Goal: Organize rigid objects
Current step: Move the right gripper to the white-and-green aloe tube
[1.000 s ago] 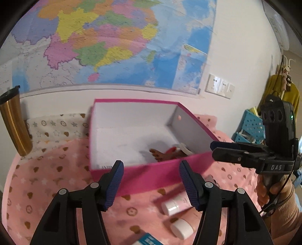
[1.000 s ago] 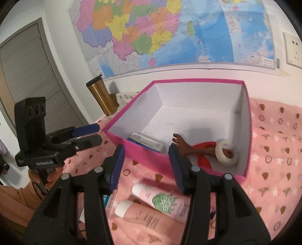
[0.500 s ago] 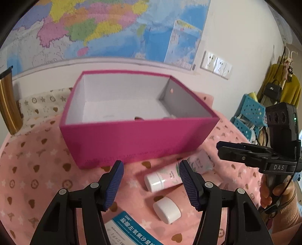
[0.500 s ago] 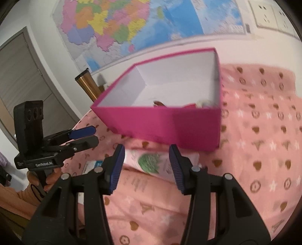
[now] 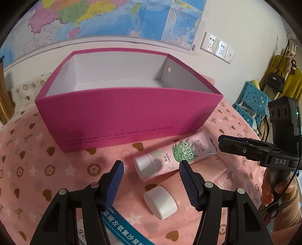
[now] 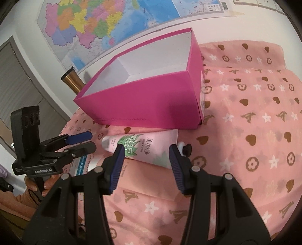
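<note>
One pink box (image 5: 120, 120) stands open on the pink patterned cloth (image 6: 254, 132) toward the wall edge, under one map (image 5: 113, 17); from these low angles its floor is hidden, so what lies inside cannot be told. Along the box's near wall lies one pink tube (image 5: 175, 156) with a green leaf print, its white cap pointing toward the left side of the cloth. Nearer still, a second white cap (image 5: 160, 201) shows in the left wrist view, probably belonging to a second pink tube lying under the first, though most of it is covered. One blue-and-white carton (image 5: 124, 228) lies at the near edge, below the left gripper (image 5: 151, 181). That gripper's jaws stand apart with nothing between the pads, hovering over the capped end of the printed tube. The right gripper (image 6: 146, 164) is likewise parted and grips nothing, its fingers straddling the tube's printed middle from above. One gold flask (image 6: 72, 81) stands by the box's far left corner. A small black-and-white item (image 6: 185, 148) sits at the tube's crimped end.
</note>
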The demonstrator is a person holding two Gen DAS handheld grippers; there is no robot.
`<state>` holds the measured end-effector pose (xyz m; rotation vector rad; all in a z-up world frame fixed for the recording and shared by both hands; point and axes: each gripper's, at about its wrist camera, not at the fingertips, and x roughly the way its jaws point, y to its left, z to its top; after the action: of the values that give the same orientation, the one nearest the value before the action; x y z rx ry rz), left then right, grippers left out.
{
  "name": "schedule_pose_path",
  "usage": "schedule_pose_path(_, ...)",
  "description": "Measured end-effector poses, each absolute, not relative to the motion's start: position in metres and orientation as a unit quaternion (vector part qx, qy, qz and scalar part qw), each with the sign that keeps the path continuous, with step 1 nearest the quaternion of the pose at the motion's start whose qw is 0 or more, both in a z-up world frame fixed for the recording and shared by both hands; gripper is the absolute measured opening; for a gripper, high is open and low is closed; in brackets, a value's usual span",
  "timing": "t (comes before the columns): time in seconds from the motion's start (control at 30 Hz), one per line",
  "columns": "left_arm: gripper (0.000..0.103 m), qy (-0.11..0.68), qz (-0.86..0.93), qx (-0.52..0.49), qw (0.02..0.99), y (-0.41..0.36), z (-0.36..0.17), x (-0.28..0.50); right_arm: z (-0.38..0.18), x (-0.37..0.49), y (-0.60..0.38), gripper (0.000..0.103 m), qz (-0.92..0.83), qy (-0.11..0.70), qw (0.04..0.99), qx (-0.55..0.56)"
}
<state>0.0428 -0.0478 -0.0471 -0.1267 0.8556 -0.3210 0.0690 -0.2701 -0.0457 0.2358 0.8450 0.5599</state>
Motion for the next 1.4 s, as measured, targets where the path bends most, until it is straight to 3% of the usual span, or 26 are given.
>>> schedule_pose_path(0.4, 0.06, 0.423, -0.163, -0.054, 0.89, -0.057, -0.053, 0.046, -0.049, 0.074, -0.27, 0.051, 0.26, 0.407, 0.868, 0.116)
schedule_pose_path(0.77, 0.049, 0.443, -0.177, -0.072, 0.876, -0.055, -0.062, 0.051, -0.057, 0.08, -0.268, 0.051, 0.251, 0.415, 0.867, 0.112)
schedule_pose_path(1.4, 0.05, 0.454, -0.188, -0.086, 0.867, -0.052, -0.065, 0.055, -0.062, 0.086, -0.267, 0.052, 0.247, 0.42, 0.866, 0.115)
